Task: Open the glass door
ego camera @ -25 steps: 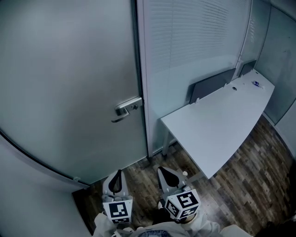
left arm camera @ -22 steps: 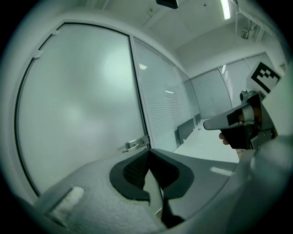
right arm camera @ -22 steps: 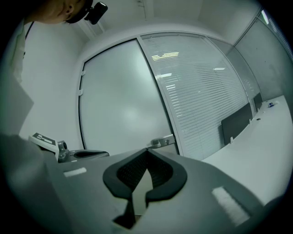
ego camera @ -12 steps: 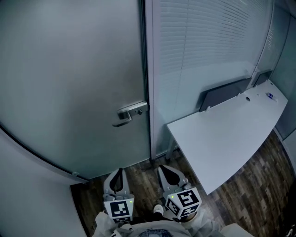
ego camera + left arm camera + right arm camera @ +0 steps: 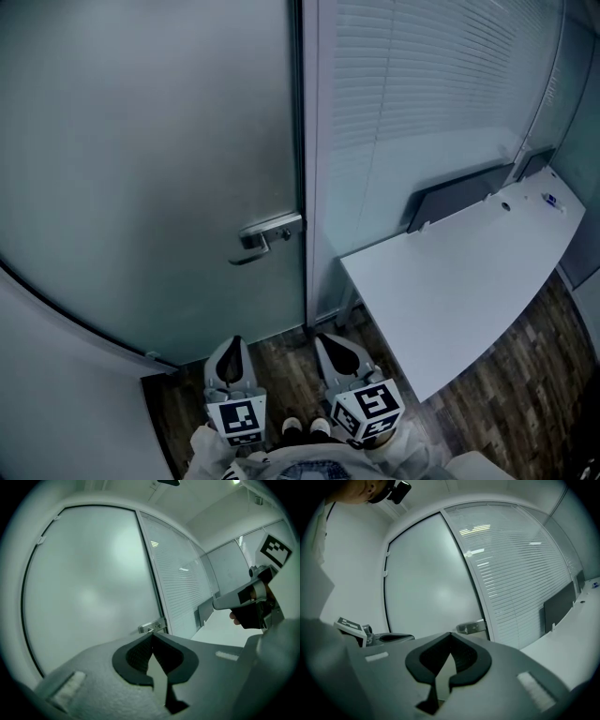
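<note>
Head view: the glass door point(image 5: 141, 159) is filling the frame from 9 to 12 o'clock. It is frosted and sitting shut against its dark frame point(image 5: 301, 141). The metal handle point(image 5: 267, 234) is mounted at the door's 3 o'clock edge, just beside the frame, with its lever pointing off toward 8 o'clock. I am holding both tools low at 6 o'clock, side by side over the wood floor point(image 5: 506, 394), well short of the door and touching nothing. The left gripper point(image 5: 234, 343) is pointing up-frame, with the handle lying at its 1 o'clock. In its own view the jaws are resting together at the tips with nothing between them, and the handle is showing just above the tips at 12 o'clock. The right gripper point(image 5: 324, 341) is sitting just beside it at 3 o'clock, with the handle at its 11 o'clock. Its own view is also showing the jaws closed tip to tip and empty, and the handle is peeking just past them at 1 o'clock. At 3 o'clock of the door a slatted blind panel point(image 5: 422, 94) is running up the wall. A white desk point(image 5: 469, 272) is reaching out from it at 2 o'clock of the right gripper, backed by a dark screen point(image 5: 459, 195). The marker cubes point(image 5: 367, 411) are facing the head camera.
</note>
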The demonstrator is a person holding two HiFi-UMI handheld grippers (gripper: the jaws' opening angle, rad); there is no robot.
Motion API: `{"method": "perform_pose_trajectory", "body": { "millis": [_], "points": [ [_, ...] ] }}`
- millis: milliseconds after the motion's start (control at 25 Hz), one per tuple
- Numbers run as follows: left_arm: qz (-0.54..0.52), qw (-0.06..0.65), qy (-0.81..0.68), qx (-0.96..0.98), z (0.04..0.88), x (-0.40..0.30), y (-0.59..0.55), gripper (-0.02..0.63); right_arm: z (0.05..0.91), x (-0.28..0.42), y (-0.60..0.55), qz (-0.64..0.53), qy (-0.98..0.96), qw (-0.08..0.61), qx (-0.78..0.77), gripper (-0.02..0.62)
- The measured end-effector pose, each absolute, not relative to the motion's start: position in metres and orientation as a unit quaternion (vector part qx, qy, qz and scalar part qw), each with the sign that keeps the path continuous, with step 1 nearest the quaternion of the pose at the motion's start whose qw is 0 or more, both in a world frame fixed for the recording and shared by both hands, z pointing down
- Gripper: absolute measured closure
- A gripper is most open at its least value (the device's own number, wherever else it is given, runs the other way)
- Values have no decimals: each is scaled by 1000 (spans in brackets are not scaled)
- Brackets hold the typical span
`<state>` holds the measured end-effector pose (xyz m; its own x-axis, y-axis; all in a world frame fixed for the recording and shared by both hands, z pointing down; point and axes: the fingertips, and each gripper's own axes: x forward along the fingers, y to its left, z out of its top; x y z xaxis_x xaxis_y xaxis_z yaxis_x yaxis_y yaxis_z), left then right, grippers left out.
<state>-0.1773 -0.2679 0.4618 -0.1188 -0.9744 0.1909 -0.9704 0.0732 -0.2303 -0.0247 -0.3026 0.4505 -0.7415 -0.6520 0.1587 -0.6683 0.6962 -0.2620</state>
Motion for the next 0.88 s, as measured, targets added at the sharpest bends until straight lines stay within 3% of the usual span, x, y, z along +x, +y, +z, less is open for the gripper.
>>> {"method": "perform_pose_trajectory", "body": {
  "millis": [160, 240, 440, 520, 880],
  "points": [
    [-161, 6, 725, -670, 463, -181, -278, 601, 448, -22, -306, 150, -916, 27, 372, 591],
    [-180, 3, 711, -679, 467, -179, -284, 512, 446, -23, -308, 149, -914, 27, 377, 591],
    [-250, 19, 669, -699, 491, -174, -301, 373, 446, -29, -308, 149, -912, 30, 382, 591],
    [-305, 37, 642, -703, 507, -172, -312, 257, 448, -29, -308, 150, -910, 33, 384, 591],
    [-452, 129, 582, -663, 545, -195, -364, 252, 456, 0, -309, 155, -891, 48, 424, 591]
  ]
}}
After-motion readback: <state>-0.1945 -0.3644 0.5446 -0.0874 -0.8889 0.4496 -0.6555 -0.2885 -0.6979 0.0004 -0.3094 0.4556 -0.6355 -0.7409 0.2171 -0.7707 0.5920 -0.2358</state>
